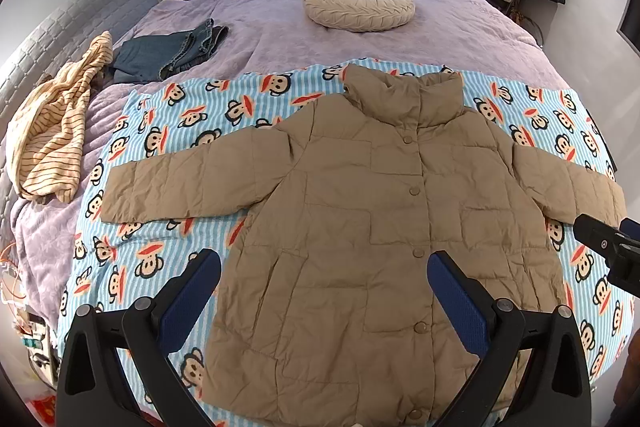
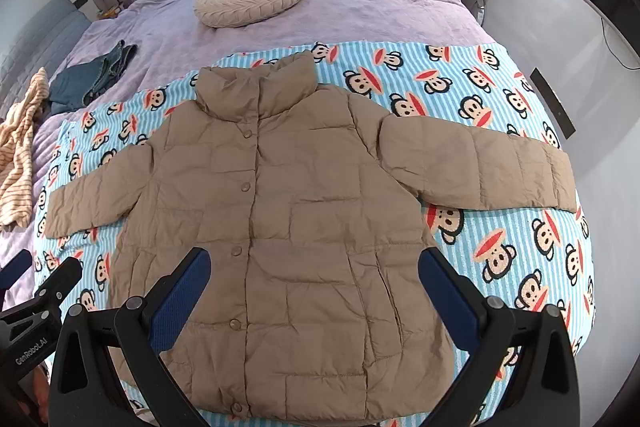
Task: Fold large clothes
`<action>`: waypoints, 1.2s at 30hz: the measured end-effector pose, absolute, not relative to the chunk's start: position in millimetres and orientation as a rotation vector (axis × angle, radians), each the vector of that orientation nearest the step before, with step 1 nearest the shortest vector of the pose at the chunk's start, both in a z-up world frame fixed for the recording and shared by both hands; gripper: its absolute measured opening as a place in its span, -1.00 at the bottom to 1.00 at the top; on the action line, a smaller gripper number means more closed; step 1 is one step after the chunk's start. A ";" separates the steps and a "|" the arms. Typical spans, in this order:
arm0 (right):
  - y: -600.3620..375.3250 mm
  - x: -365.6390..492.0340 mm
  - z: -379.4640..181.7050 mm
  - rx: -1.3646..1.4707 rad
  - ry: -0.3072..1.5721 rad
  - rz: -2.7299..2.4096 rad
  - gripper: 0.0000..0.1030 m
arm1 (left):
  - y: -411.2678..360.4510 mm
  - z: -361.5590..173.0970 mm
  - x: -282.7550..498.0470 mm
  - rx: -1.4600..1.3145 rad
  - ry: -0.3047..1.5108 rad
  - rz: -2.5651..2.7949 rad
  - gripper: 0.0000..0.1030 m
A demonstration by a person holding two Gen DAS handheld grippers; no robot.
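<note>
Puffer jacket [image 1: 360,219] lies spread, unfolded; left gripper [image 1: 324,279] and right gripper [image 2: 314,275] hover wide open, empty; a sleeve fold likely comes first.

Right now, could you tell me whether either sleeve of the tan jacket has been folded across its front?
No, both sleeves of the tan jacket lie spread out flat to the sides on the monkey-print blanket.

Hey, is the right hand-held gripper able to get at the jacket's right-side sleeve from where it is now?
Probably yes. The right hand-held gripper hovers open over the tan jacket, and the sleeve lies flat and outstretched on the monkey-print sheet with nothing on or beside it.
</note>
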State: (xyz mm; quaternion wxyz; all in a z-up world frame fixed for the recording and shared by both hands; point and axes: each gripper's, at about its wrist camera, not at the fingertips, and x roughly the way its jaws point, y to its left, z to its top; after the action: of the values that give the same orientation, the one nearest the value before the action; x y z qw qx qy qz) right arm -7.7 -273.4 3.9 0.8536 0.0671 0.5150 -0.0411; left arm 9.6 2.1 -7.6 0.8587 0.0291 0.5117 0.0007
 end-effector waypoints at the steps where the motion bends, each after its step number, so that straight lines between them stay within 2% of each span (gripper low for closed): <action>1: -273.6 -8.1 3.4 0.141 1.083 -0.086 1.00 | 2.5 -7.5 9.7 0.061 1.075 0.002 1.00; 36: -271.1 -6.7 3.9 0.144 1.088 -0.089 1.00 | 1.4 -9.1 8.0 0.059 1.077 0.001 1.00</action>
State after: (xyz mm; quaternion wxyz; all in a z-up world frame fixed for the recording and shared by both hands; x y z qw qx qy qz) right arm -6.7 -271.1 3.9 0.8522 0.0684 0.5170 -0.0424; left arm 8.0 1.4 -9.1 0.8581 0.0282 0.5126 0.0002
